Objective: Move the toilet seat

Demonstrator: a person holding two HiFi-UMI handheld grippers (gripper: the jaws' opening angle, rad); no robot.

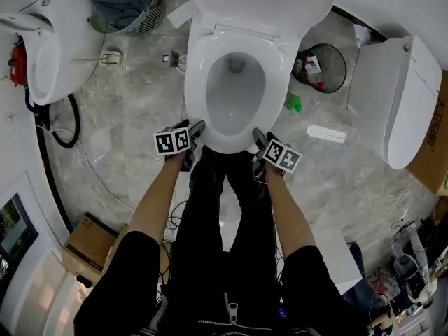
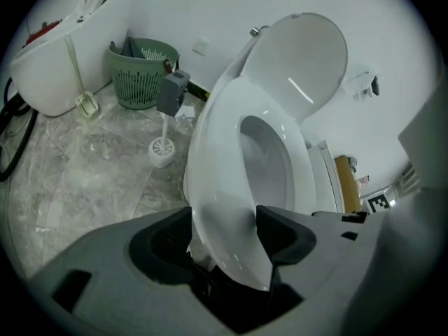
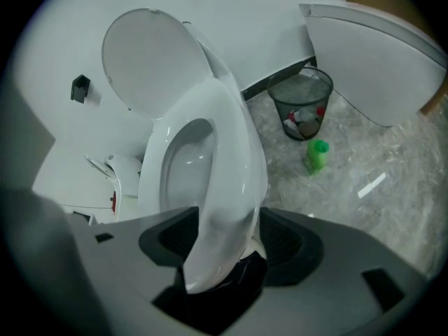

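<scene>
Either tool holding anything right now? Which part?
Not clearly gripped. The toilet seat has its front rim between the open jaws of the left tool and the right tool.

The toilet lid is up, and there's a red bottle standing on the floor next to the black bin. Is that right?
Not quite. The bottle on the floor next to the black bin is green, not red. The right gripper view shows it plainly. The rest is right: the toilet lid is up.
</scene>
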